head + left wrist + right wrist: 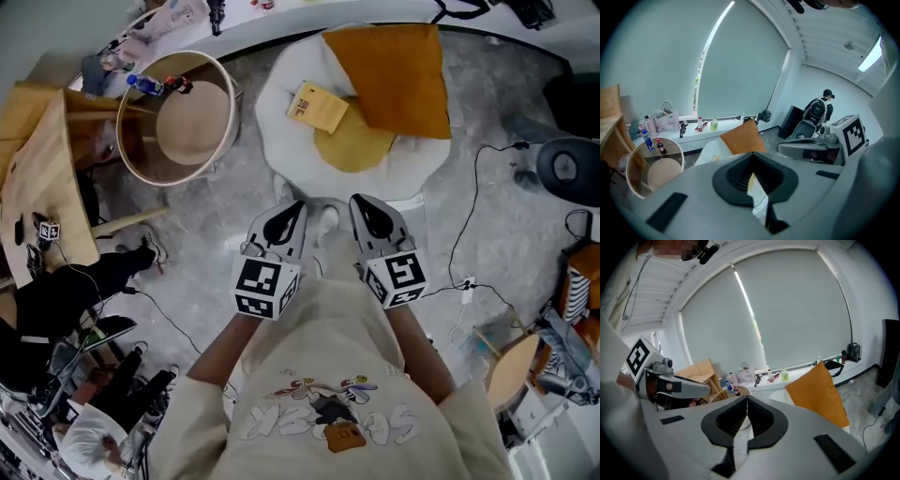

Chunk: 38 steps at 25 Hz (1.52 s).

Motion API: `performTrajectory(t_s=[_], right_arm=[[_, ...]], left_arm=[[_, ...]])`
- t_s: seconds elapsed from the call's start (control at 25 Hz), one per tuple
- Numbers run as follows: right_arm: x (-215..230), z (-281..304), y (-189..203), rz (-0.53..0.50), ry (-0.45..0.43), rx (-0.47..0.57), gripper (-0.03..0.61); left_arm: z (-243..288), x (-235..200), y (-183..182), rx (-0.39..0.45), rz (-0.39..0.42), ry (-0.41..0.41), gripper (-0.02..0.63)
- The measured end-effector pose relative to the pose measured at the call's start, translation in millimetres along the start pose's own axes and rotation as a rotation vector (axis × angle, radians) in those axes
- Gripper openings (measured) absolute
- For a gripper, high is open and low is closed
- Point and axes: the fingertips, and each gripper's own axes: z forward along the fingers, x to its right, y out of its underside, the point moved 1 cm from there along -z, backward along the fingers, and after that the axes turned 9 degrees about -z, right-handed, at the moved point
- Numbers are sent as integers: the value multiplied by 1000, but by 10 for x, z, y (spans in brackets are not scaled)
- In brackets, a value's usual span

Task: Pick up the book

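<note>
The book (pixel 317 108) lay flat on the white chair (pixel 272 94), beside its orange cushion (pixel 394 75). The left gripper (pixel 296 208) and right gripper (pixel 360 202) hung short of the chair, both pressed together and empty. Arriving shut, they would likely shove the thin book aside.

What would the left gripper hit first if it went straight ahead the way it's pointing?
Most likely the front edge of the white seat, just short of the book, though depth is hard to judge.

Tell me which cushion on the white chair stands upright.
The square orange cushion, leaning at the back; the round mustard cushion lies flat.
</note>
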Motion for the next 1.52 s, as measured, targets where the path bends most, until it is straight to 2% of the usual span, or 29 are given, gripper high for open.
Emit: performTrajectory(t_s=[0.28,0.52,0.76,1.36,1.52], right_arm=[[73,559,-97,0,27,-37,23],[196,1016,-63,14,42,-53,23],[262,1327,105,36,47,-75,24],[626,1902,611,41,50,-129,23],[720,2125,813,51,43,-164,23]], left_arm=[[306,-388,-101,-73,20,86,11],[638,-841,-120,-107,-9,84,11],[969,-1229,-17,-129,-13,78,15],[1860,-1661,315,-174,-22,126,112],[2081,-1847,441,-188,-48,117,114]])
